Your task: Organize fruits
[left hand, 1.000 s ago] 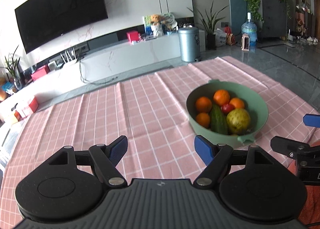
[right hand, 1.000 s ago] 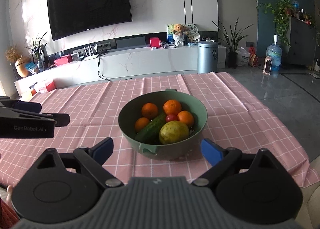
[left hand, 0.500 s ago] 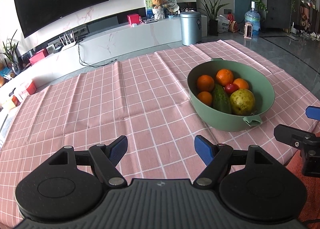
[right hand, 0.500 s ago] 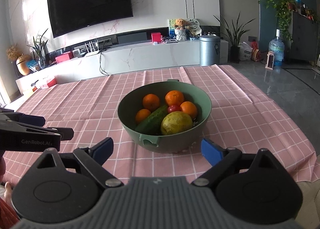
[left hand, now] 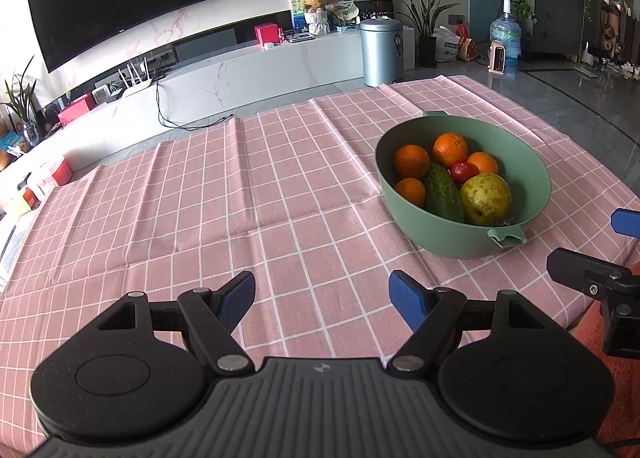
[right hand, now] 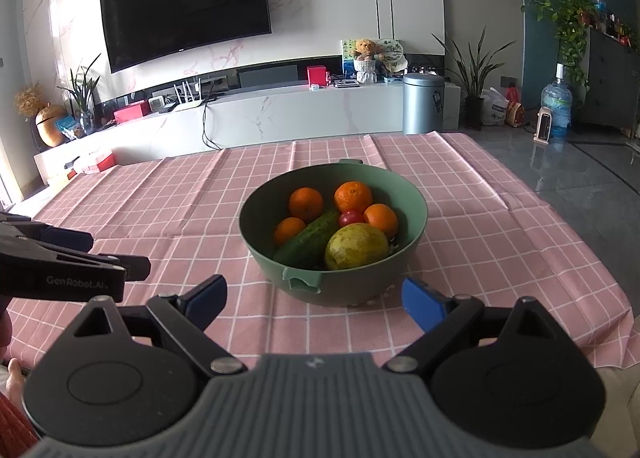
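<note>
A green bowl (left hand: 532, 193) (right hand: 256, 242) stands on the pink checked tablecloth. It holds several oranges (left hand: 412, 161) (right hand: 306, 203), a cucumber (left hand: 443, 193) (right hand: 308, 238), a small red fruit (left hand: 462, 171) (right hand: 351, 217) and a yellow-green pear (left hand: 486, 198) (right hand: 356, 246). My left gripper (left hand: 322, 298) is open and empty over the cloth, left of the bowl. My right gripper (right hand: 314, 298) is open and empty, just in front of the bowl's near handle.
The pink tablecloth (left hand: 240, 193) covers the table; its right edge (right hand: 592, 258) drops to a grey floor. The left gripper's side (right hand: 72, 266) shows at the left of the right wrist view. A TV wall and a low white cabinet (right hand: 280, 109) stand beyond.
Both grippers have moved forward and tilted down toward the table, so the bowl sits nearer to the right gripper. Both stay open.
</note>
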